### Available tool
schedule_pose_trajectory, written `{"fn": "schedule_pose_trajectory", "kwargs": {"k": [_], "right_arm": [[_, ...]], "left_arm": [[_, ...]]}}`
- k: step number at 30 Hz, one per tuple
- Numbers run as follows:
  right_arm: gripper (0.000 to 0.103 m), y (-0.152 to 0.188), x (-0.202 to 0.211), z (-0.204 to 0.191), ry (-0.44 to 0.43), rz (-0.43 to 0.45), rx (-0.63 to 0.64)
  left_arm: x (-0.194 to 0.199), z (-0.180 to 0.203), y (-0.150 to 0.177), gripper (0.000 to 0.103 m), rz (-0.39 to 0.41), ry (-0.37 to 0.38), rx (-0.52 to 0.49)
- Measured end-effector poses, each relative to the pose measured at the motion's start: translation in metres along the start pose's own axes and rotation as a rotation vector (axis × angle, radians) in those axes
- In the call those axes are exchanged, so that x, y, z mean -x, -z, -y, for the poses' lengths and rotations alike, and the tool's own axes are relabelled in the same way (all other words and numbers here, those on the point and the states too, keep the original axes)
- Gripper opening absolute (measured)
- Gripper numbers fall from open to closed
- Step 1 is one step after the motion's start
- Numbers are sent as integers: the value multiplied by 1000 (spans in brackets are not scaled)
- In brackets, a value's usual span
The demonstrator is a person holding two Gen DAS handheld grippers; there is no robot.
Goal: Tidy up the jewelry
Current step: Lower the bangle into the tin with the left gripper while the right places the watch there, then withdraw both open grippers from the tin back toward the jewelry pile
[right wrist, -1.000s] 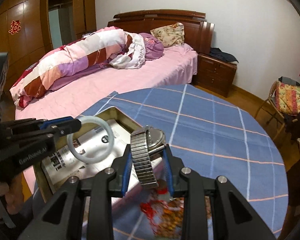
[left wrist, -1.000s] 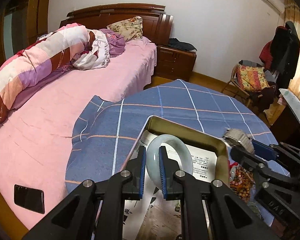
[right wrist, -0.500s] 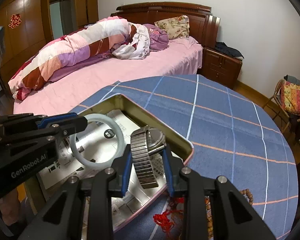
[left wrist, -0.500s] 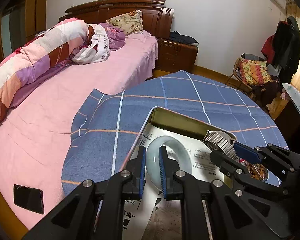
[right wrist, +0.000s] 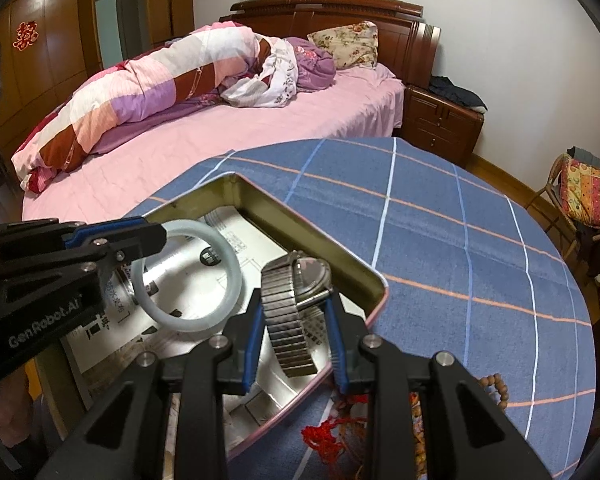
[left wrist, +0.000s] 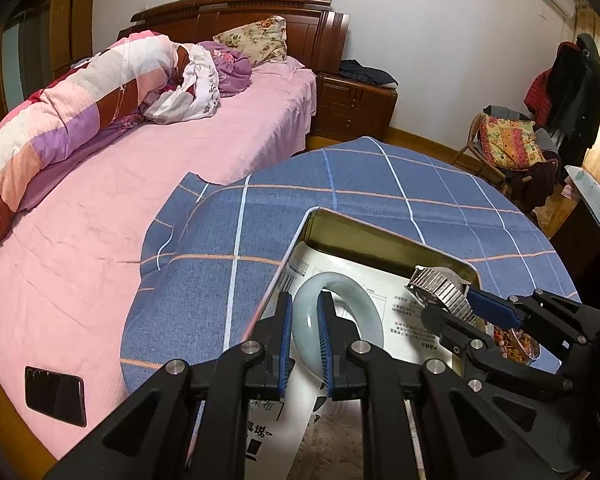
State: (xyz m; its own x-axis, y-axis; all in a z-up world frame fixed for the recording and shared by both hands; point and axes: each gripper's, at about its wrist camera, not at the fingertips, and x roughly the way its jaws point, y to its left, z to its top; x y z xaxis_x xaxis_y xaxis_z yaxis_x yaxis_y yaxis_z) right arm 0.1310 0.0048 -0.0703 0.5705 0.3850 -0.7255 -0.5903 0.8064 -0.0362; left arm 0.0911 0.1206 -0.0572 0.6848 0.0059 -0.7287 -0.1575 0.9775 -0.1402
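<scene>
Jade bangle (left wrist: 342,312) is pinched by its rim between the narrowly closed fingers of the left hand-held gripper (left wrist: 304,332), hanging over the paper-lined tin box (right wrist: 320,236) on the blue checked surface (right wrist: 460,240). Right hand-held gripper (right wrist: 293,336) clamps a metal-band wristwatch (right wrist: 295,300) above the tin's right side, near the bangle. Red-tasselled beads (right wrist: 496,388) lie right of the tin.

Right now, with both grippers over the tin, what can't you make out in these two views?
- Watch dial: right wrist view, edge-on and behind its band; left wrist view, too small.
- Tin near end: both views, covered by the gripper bodies.
- Beads: right wrist view, mostly behind the right gripper.
- Whether the bangle in the left gripper touches the tin's paper lining: unclear in both.
</scene>
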Motion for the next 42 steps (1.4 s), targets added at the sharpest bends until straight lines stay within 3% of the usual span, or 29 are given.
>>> {"fn": "schedule_pose_trajectory", "kwargs": {"k": [13,15,17,19,25,33,42], "right_arm": [[34,1,-2,-3,-12,-2,3],[41,3,0,-2,-23,10,-3],[45,3,2,-2,-15,22,-4],[49,4,4,-1,-17,34,-10],[67,3,15,9,-11,72,-49],[73,11,41,31,4,102,-80],[79,56,78,79,64,103,-150]], "left_arm": [[-1,2,1,15,-10,37,-13],[1,3,0,26,-3,34,-18],[5,5,0,54,16,30,-18],[12,7,-1,60,43,41,-19],[19,7,-2,61,66,42,-16],[31,17,4,61,83,20,-29],[45,49,20,61,74,37,-103]]}}
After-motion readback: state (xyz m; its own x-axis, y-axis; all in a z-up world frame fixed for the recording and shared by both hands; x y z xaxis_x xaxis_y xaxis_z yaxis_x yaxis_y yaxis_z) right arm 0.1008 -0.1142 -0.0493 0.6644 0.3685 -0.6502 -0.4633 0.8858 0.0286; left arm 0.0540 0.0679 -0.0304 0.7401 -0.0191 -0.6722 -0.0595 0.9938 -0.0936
